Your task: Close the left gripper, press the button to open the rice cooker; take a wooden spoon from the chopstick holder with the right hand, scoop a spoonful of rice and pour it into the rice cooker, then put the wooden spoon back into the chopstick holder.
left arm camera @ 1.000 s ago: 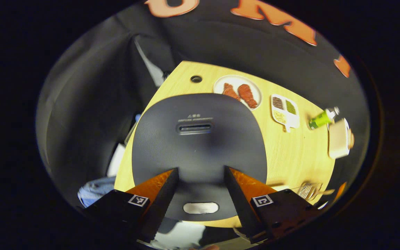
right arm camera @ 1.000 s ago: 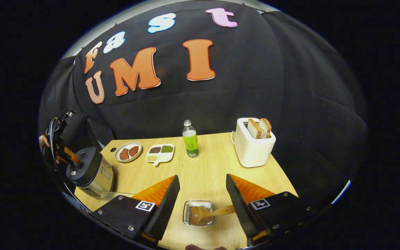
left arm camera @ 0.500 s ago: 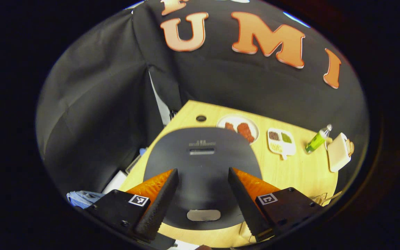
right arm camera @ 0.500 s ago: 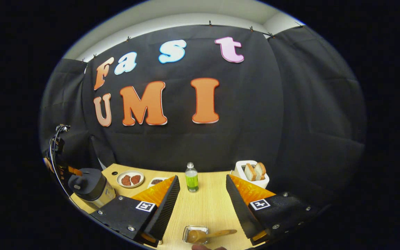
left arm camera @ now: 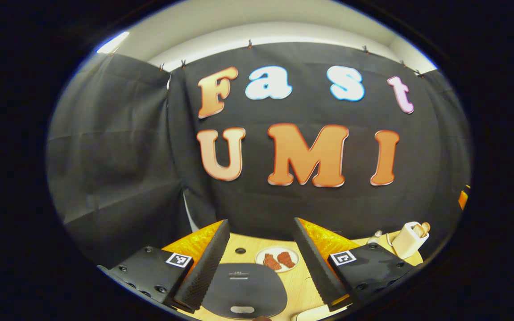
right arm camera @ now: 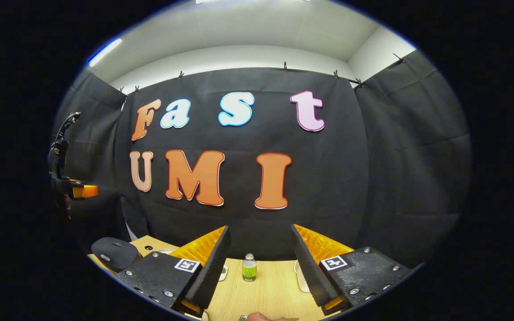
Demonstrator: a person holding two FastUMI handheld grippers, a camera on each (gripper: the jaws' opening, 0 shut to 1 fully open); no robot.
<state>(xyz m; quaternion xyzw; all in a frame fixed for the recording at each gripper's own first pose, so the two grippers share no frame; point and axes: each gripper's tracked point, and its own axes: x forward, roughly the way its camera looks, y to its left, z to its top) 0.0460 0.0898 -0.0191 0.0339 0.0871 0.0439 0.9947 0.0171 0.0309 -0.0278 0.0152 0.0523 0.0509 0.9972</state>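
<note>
Left gripper fingers spread, empty, rice cooker lid closed at bottom centre. Right gripper likewise spread, empty, green bottle between fingers.

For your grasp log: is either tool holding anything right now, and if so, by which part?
Nothing is held. The left tool is open above the closed rice cooker; the right tool is open, with the green bottle standing beyond it.

A staged kitchen set inside a recording booth: black cloth clipped up as walls under a white ceiling, a wooden table bearing a rice cooker, toaster, and plate of food.
</note>
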